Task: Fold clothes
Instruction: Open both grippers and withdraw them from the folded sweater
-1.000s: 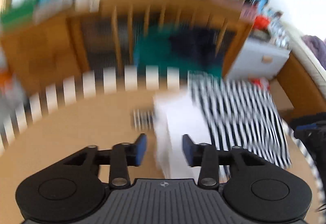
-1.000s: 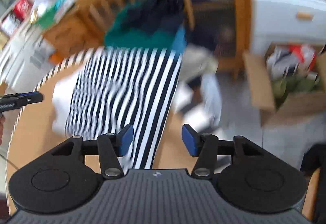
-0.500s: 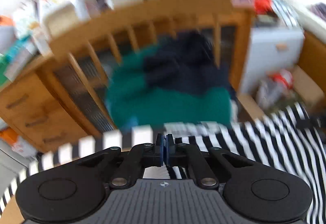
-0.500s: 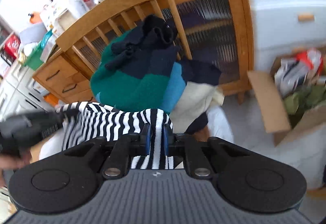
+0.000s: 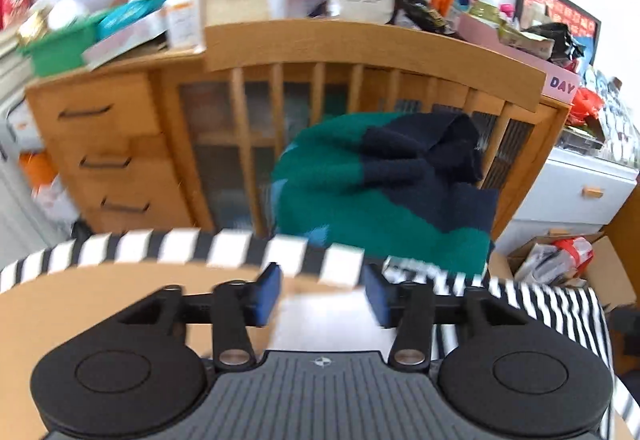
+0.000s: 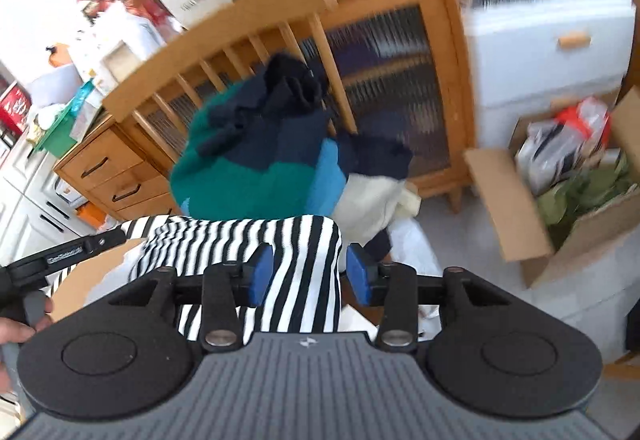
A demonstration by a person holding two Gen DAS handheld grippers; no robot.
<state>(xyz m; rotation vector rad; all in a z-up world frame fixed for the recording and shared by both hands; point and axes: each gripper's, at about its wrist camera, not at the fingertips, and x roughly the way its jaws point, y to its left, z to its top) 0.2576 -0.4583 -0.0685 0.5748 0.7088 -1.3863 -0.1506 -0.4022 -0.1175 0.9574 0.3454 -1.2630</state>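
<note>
Left gripper (image 5: 323,294): I see its jaws apart, having just been opening; striped cloth edge lies beyond them, not pinched.
Right gripper (image 6: 310,280): jaws parted, just been opening; the striped shirt (image 6: 280,264) runs between the pads, unpressed as far as I can tell.
Shirt position: draped over the round wooden table (image 5: 100,292) at its far edge.
Behind: green-and-navy sweater (image 5: 360,199) heaped on a wooden chair (image 5: 360,51).
</note>
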